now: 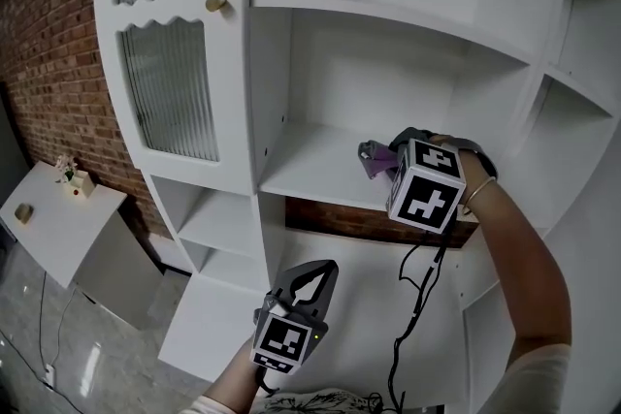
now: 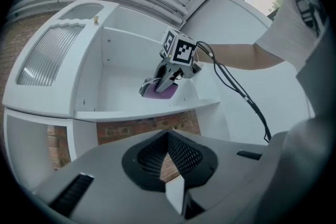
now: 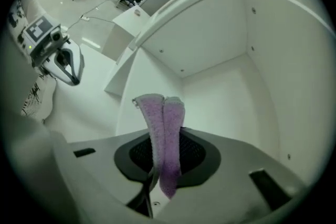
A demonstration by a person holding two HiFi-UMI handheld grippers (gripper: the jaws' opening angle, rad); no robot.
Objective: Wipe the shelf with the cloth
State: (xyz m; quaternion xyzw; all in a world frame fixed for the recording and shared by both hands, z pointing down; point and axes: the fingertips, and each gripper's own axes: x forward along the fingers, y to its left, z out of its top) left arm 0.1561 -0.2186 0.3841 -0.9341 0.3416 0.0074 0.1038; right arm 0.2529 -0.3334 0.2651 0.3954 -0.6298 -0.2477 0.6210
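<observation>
Step in hand: wiping. My right tongs (image 1: pixel 376 158) pinch the folded purple cloth (image 3: pixel 167 128), which appears to rest on the shelf (image 1: pixel 306 172) towards its right front. My left tongs (image 1: pixel 312 278) hang below the shelf, well apart from it, pressed together on nothing. Next move, as I judge it: a firm pinch, the cloth flat on the board, and a sweep left and towards the back corner.

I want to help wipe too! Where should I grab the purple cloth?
Grab the folded end of the purple cloth that sticks out past the right gripper, coming in from the open front of the shelf. The rest is clamped in the gripper, so only that doubled strip is free.
</observation>
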